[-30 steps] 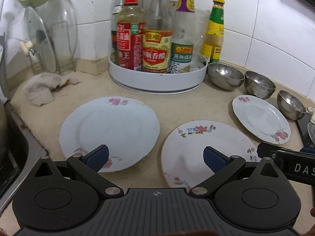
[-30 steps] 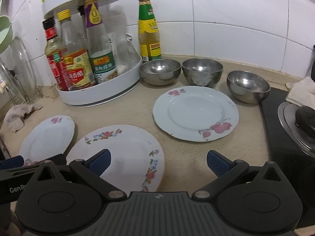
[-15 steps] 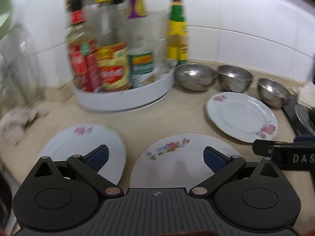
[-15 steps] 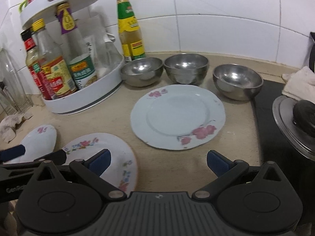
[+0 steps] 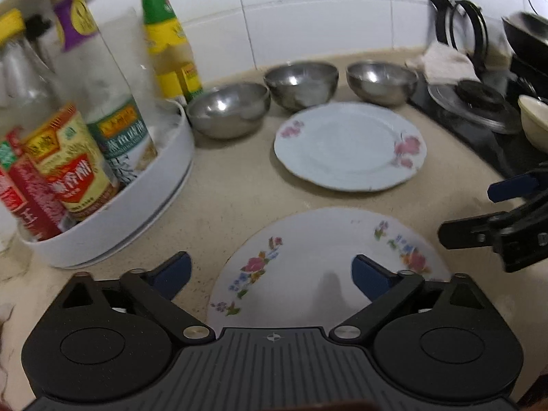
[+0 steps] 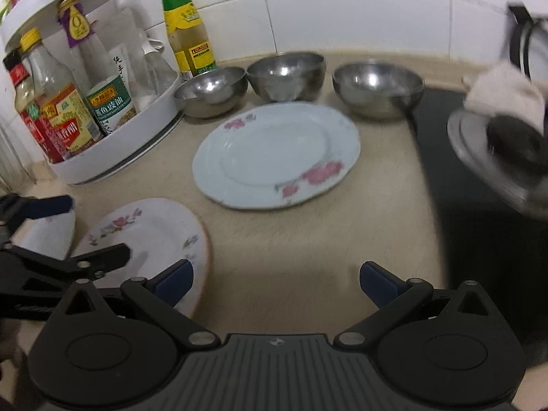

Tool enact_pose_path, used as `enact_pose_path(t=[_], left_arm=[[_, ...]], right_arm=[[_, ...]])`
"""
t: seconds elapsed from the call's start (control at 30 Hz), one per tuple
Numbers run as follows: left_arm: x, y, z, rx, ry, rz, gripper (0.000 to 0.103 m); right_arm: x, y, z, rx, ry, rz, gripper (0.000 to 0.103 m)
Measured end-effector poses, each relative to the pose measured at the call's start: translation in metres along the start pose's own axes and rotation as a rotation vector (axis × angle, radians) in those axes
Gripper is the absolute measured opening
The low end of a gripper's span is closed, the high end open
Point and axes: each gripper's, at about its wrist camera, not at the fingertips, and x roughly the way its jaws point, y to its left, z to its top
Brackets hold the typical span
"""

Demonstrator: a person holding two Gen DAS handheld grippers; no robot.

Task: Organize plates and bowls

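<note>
A white plate with small coloured flowers [image 5: 325, 267] lies just ahead of my open, empty left gripper [image 5: 270, 274]. It also shows in the right wrist view [image 6: 150, 236]. A pale blue plate with pink flowers [image 5: 349, 147] [image 6: 277, 154] lies farther back. Three steel bowls [image 5: 227, 109] [image 5: 301, 82] [image 5: 382, 80] stand in a row by the wall; they also show in the right wrist view [image 6: 210, 90] [image 6: 286, 75] [image 6: 376, 87]. My right gripper [image 6: 275, 279] is open and empty above bare counter. A third plate [image 6: 51, 236] is partly hidden by the left gripper.
A white turntable rack [image 5: 130, 212] [image 6: 113, 157] with several sauce bottles stands at the left. A green-capped bottle [image 5: 169, 44] stands by the wall. A black stove top [image 6: 479, 222] with a pot lid [image 6: 500, 157] and a cloth [image 6: 503, 92] is at the right.
Both grippers have swung to the right. The left view has left the far-left plate and now faces the flowered plate and bowls. Both stay open.
</note>
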Motion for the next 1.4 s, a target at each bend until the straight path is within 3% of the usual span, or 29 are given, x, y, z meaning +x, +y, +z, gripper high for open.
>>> enact_pose_path(t=[0.2,0.37,0.63,0.7,0.8,0.87,1.13,1.27,1.4], left_arm=[[0.020,0.027,-0.003,-0.019,0.081,-0.107,0.092],[0.024,0.025,-0.003,0.043,0.079,-0.171,0.096],[0.029,0.030,-0.003,0.038,0.115,-0.265,0.101],[0.033,0.036,-0.003,-0.006,0.145,-0.296,0.102],[0.031,0.033,-0.004,0.018,0.145,-0.298,0.102],[0.031,0.032,-0.004,0.021,0.150,-0.299,0.103],[0.024,0.025,-0.008,0.062,0.173,-0.324,0.103],[0.023,0.020,-0.008,0.052,0.182,-0.320,0.103],[0.019,0.006,-0.011,0.049,0.158,-0.329,0.101]], right_arm=[[0.002,0.012,-0.014,0.078,0.021,0.000,0.101],[-0.002,0.020,-0.021,0.097,0.013,-0.014,0.101],[-0.003,0.035,-0.027,0.096,0.003,0.041,0.099],[-0.003,0.038,-0.027,0.085,0.006,0.044,0.096],[-0.003,0.045,-0.027,0.046,0.017,0.067,0.081],[-0.005,0.050,-0.028,0.015,0.025,0.087,0.050],[-0.005,0.050,-0.027,-0.015,0.044,0.120,0.049],[-0.006,0.045,-0.032,-0.044,0.025,0.166,0.054],[-0.010,0.040,-0.033,-0.015,0.027,0.134,0.050]])
